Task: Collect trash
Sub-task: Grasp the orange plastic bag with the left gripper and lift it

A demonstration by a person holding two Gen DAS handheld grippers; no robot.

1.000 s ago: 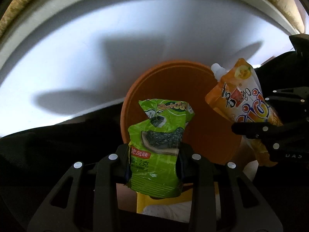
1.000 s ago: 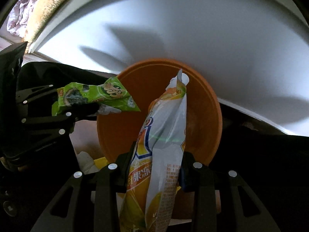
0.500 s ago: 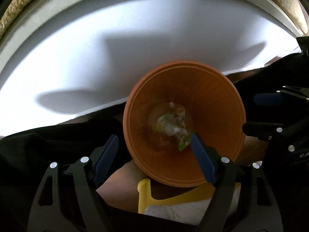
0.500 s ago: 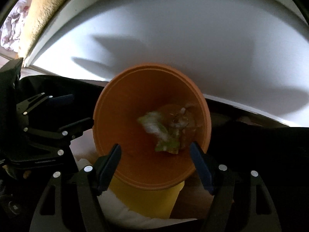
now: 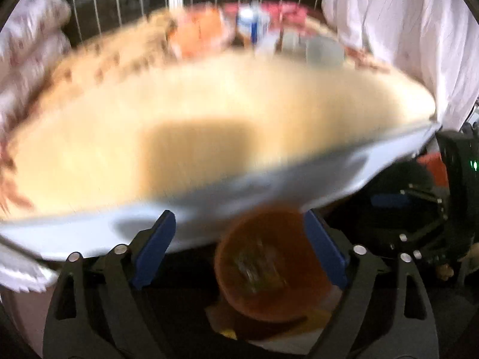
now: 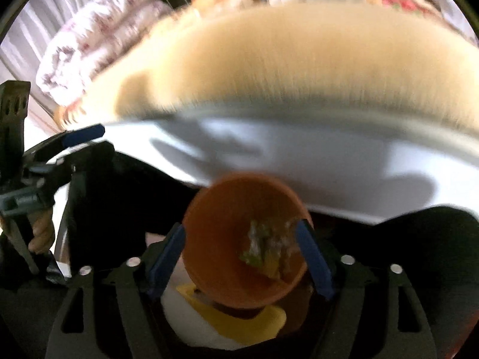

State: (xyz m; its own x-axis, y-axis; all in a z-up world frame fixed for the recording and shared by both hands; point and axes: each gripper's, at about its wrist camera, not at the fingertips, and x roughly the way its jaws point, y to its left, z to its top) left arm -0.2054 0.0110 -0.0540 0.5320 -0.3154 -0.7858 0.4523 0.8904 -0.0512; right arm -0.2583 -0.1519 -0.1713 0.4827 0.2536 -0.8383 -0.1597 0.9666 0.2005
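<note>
An orange bin (image 5: 269,266) stands below the table edge, also in the right wrist view (image 6: 239,245). Crumpled wrappers (image 6: 266,245) lie at its bottom, blurred in the left wrist view (image 5: 254,269). My left gripper (image 5: 239,248) is open and empty, raised above the bin. My right gripper (image 6: 241,257) is open and empty above the bin too. The left gripper shows at the left of the right wrist view (image 6: 54,155); the right gripper shows at the right of the left wrist view (image 5: 419,203).
A tan-topped table with a white edge (image 5: 209,137) spans both views, also in the right wrist view (image 6: 299,74). Blurred cups and bottles (image 5: 254,30) stand at its far side. A yellow and white object (image 6: 236,323) lies under the bin. Folded bedding (image 6: 98,30) at back left.
Both grippers let go of the green packet and orange pouch, which fell into the bin. Both grippers have since risen and tilted up, so the tabletop comes into view.
</note>
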